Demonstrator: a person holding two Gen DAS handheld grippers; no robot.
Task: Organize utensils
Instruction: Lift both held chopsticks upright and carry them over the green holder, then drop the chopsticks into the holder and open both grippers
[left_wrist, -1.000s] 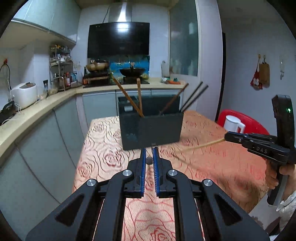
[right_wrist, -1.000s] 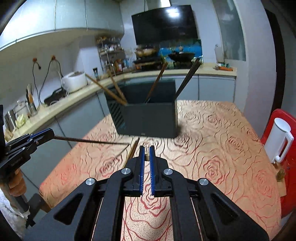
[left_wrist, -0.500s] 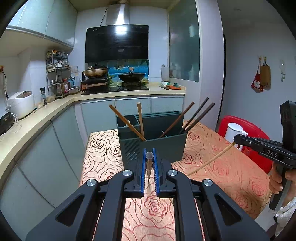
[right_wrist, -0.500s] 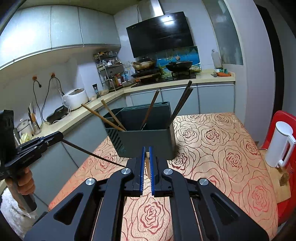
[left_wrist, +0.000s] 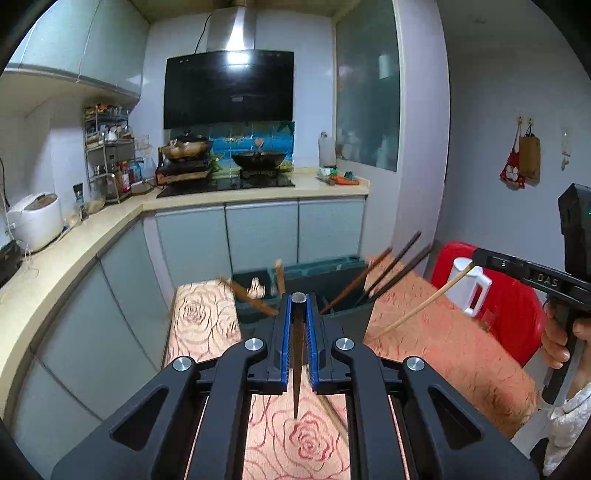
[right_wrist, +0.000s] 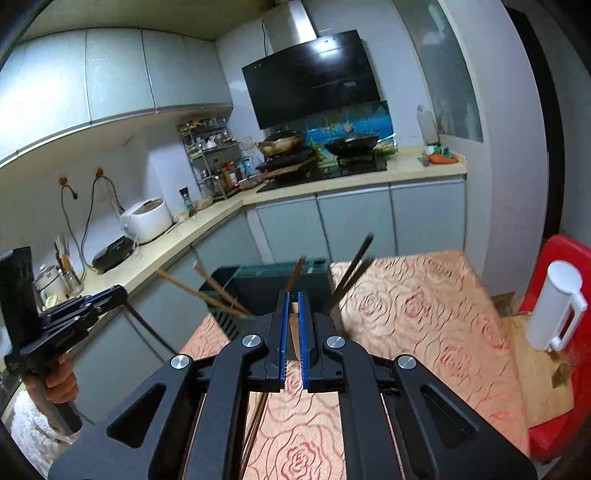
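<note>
While the left hand-held gripper (left_wrist: 298, 302) pinches a dark chopstick (left_wrist: 296, 373) above the rose-patterned bench (left_wrist: 199, 325), the dark utensil holder (right_wrist: 258, 291) stands ahead with several chopsticks leaning in it, and the right hand-held gripper (right_wrist: 293, 301) pinches a pale chopstick (left_wrist: 417, 308) slanting down toward the bench.

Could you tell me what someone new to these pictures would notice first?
Probably the two black grippers: the left gripper shut on a dark chopstick, the right gripper on a light chopstick. Behind them, a dark utensil holder bristling with chopsticks stands on the rose-patterned tablecloth.
</note>
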